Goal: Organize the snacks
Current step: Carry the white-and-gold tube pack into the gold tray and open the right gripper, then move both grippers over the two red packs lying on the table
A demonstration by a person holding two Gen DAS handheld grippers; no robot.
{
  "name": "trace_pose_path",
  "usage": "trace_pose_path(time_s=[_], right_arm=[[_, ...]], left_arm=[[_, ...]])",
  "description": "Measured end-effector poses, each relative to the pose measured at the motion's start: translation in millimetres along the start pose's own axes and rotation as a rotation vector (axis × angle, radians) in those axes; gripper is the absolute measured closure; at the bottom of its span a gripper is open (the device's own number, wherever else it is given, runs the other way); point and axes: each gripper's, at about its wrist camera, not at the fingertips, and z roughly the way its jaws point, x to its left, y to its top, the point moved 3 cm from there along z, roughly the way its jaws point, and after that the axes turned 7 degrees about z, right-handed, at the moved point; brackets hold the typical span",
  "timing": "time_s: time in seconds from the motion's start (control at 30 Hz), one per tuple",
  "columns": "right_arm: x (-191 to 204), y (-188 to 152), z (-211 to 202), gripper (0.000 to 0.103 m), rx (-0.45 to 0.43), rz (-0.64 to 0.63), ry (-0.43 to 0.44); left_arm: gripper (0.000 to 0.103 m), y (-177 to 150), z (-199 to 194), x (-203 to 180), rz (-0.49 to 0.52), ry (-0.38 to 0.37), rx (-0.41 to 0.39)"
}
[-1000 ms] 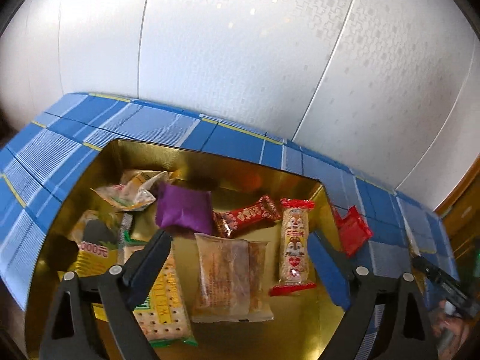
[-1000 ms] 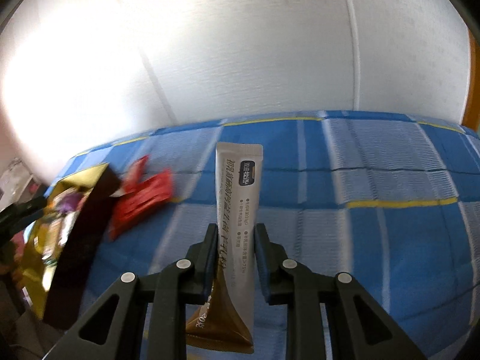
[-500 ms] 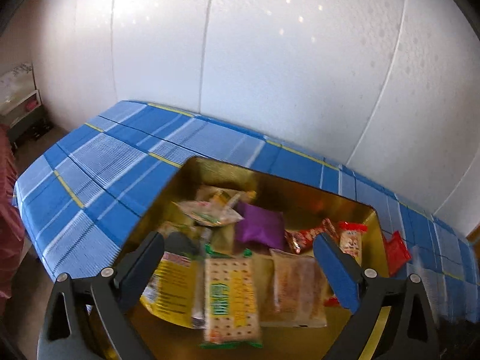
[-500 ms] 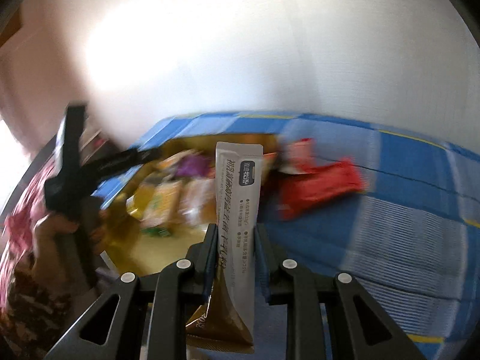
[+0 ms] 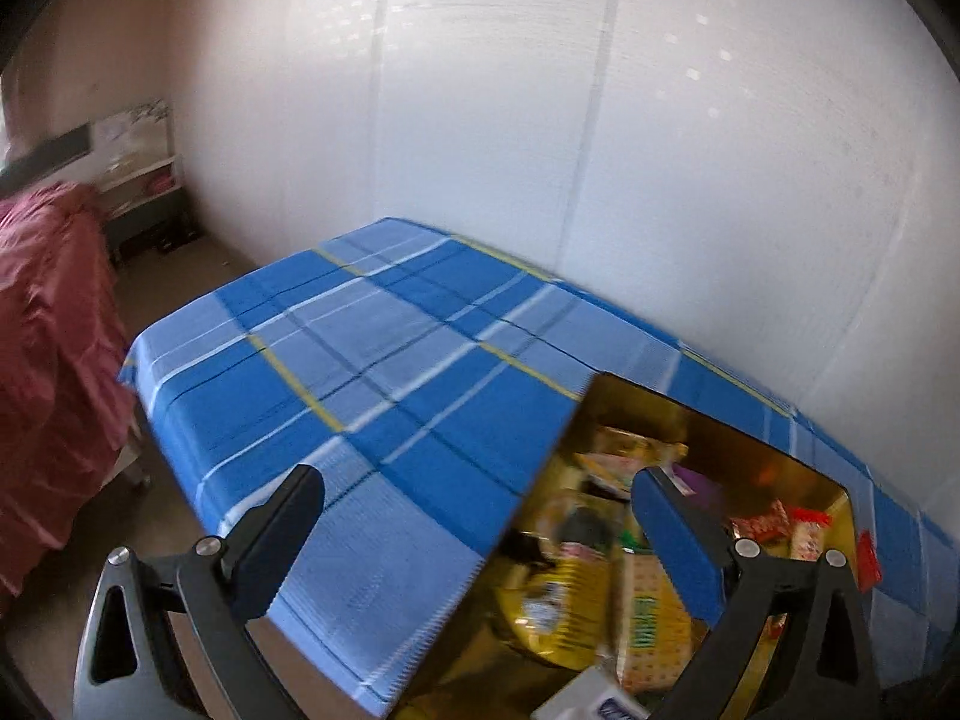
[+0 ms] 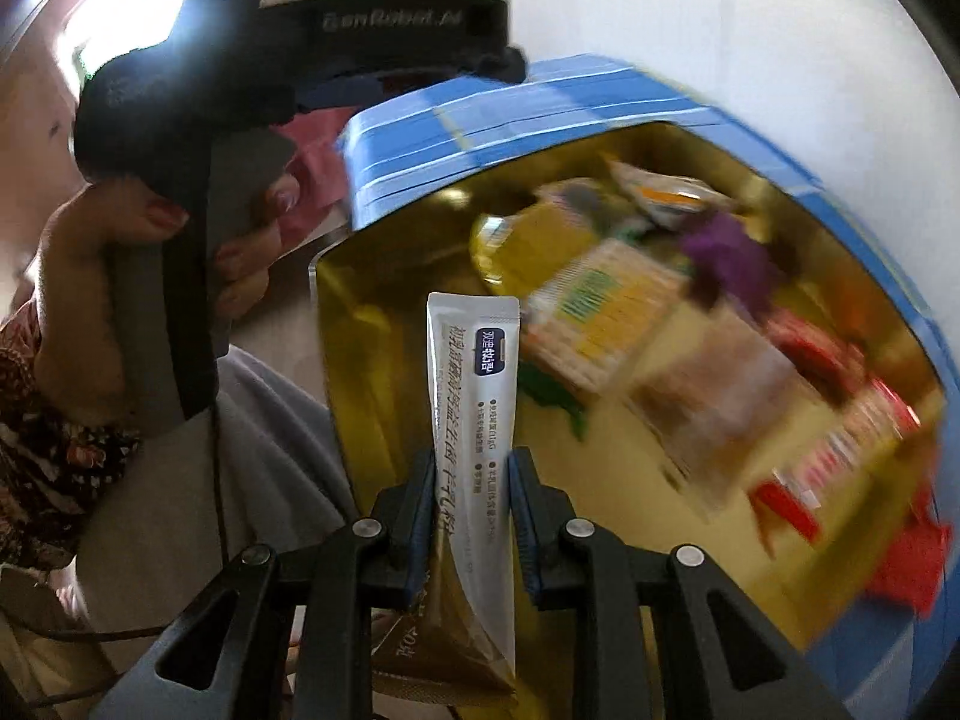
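My right gripper (image 6: 474,468) is shut on a long white stick sachet (image 6: 474,372) with a brown lower end. It holds the sachet upright over the near-left part of a gold tray (image 6: 360,360). Blurred in the tray lie a yellow-green cracker pack (image 6: 600,312), a purple pack (image 6: 732,258) and red-wrapped snacks (image 6: 840,438). My left gripper (image 5: 477,498) stands wide open with nothing between its fingers, over the blue plaid cloth (image 5: 360,372) at the tray's (image 5: 750,444) left rim. A white corner with a blue label (image 5: 591,705) pokes in at the bottom.
A red packet (image 5: 867,564) lies on the cloth just right of the tray. A red fabric (image 5: 48,360) hangs left of the table, with a low shelf (image 5: 138,168) behind it. A white wall backs the table. A hand (image 6: 120,252) grips the left gripper's handle.
The left gripper has swung left, so the tray slid from centre to lower right. The right gripper carried the sachet from above the cloth to above the tray.
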Motion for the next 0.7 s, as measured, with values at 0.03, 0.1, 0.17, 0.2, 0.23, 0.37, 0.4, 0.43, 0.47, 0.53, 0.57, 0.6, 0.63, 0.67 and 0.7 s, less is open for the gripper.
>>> trace_pose_path(time_s=[0.03,0.1,0.17,0.2,0.23,0.37,0.4,0.43,0.47,0.53,0.57,0.6,0.63,0.67,0.7], right_arm=[[1.6,5.5,5.2,0.078,0.009,-0.009,0.012],[1.7,17.0,18.0,0.074,0.019,-0.017,0.020],[1.4,24.5,25.2,0.070,0.015,-0.017,0.000],[-1.3,26.6,25.5,0.070,0.003,-0.005,-0.021],[-5.0,27.0,22.2,0.069,-0.016,0.021,-0.029],[-29.3,18.6,-12.7,0.068,-0.130,0.165,0.009],[-37.5,13.3,-24.4,0.068,-0.166,0.199,0.010],[-48.4,6.1,-39.5,0.068,-0.209,0.240,0.000],[-61.7,-2.2,-55.3,0.068,-0.254,0.290,-0.010],[-89.6,-17.5,-80.1,0.068,-0.329,0.404,-0.028],[-101.7,-23.9,-89.9,0.068,-0.359,0.455,-0.045],[-116.0,-31.1,-99.1,0.066,-0.387,0.507,-0.074],[-135.6,-40.1,-109.2,0.065,-0.416,0.571,-0.131],[-151.0,-46.2,-115.2,0.064,-0.429,0.623,-0.185],[-168.4,-52.5,-119.5,0.063,-0.434,0.676,-0.241]], left_arm=[[0.000,0.5,-1.2,5.4,-0.017,0.005,-0.006],[0.000,1.0,-3.1,14.9,-0.054,0.014,-0.021],[0.000,1.3,-1.9,18.7,-0.075,0.008,-0.016],[0.000,0.8,-1.6,19.0,-0.079,0.001,-0.014],[0.000,0.8,-1.1,18.0,-0.077,-0.002,-0.012],[0.000,-1.6,0.3,-0.8,-0.048,-0.051,0.001],[0.000,-2.6,0.2,-7.7,-0.038,-0.074,0.004],[0.000,-3.6,0.0,-14.2,-0.028,-0.098,0.013],[0.000,-5.1,0.3,-21.8,-0.020,-0.131,0.021],[0.000,-9.8,1.1,-39.4,-0.005,-0.209,0.041],[0.000,-12.1,2.4,-47.3,0.003,-0.235,0.057],[0.000,-13.9,3.6,-54.1,0.010,-0.253,0.068],[0.000,-15.8,3.8,-60.8,0.018,-0.271,0.074],[0.000,-17.4,4.2,-68.3,0.027,-0.287,0.081],[0.000,-19.4,4.4,-75.7,0.036,-0.300,0.088]])
